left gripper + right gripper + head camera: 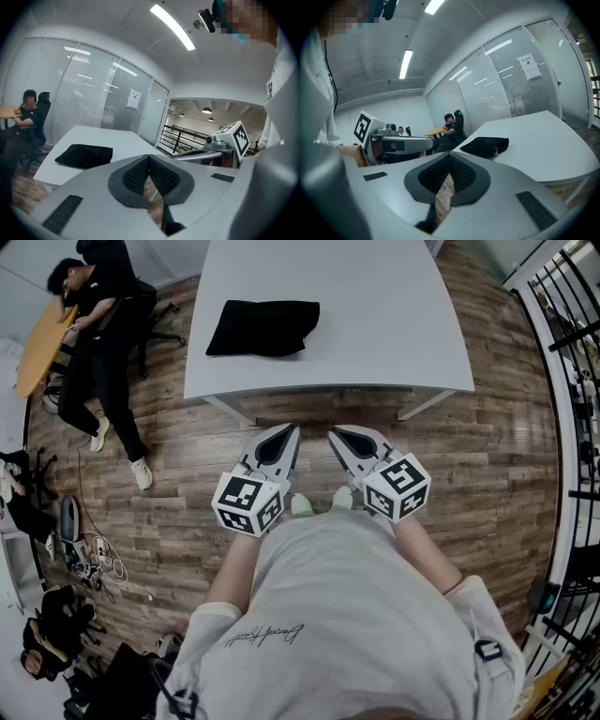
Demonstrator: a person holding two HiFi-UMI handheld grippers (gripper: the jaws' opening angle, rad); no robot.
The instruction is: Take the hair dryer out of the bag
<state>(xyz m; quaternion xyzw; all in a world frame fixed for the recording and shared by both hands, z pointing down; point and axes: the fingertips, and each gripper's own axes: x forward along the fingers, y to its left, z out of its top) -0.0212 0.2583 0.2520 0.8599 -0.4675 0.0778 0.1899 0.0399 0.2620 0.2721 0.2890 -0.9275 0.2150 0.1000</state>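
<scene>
A black fabric bag (263,327) lies flat on the white table (375,324), left of its middle. The same bag (84,155) shows in the left gripper view, and the bag (484,146) shows ahead in the right gripper view. No hair dryer is visible; the bag hides its contents. My left gripper (287,433) and right gripper (336,435) hang side by side over the wooden floor, short of the table's near edge. Both are shut with nothing between the pads.
A person in black sits in an office chair (141,310) at an orange round table (42,345), far left. Cables and bags (84,559) lie on the floor at left. A black railing (572,362) runs along the right. Glass walls (93,93) stand behind the table.
</scene>
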